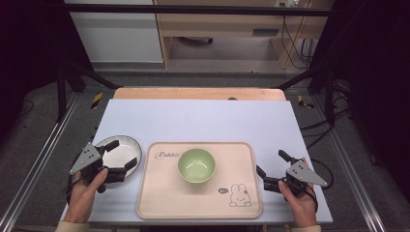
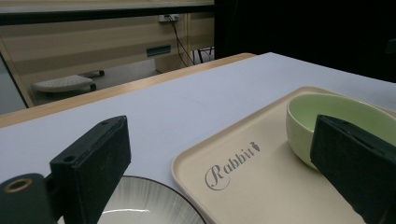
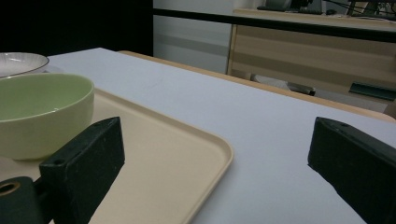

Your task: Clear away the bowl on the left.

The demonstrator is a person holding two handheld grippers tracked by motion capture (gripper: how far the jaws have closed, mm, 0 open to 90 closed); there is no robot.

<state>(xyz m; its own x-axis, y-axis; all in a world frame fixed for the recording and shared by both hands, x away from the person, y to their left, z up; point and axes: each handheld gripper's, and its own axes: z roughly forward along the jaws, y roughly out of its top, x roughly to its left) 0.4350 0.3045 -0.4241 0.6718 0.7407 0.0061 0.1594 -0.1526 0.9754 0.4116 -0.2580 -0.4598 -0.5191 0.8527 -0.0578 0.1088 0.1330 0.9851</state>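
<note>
A pale green bowl stands empty in the middle of a beige tray printed with "Rabbit" and a rabbit drawing. Left of the tray lies a white plate with a dark rim. My left gripper hovers over that plate's near side, open, with nothing between its jaws. My right gripper is open too, just off the tray's right edge above the table. In the left gripper view the bowl, tray and plate show. The right gripper view has the bowl and the tray.
A pale blue-white mat covers the wooden table. Black frame rails run along both sides. Beyond the table's far edge stand wooden furniture and hanging cables.
</note>
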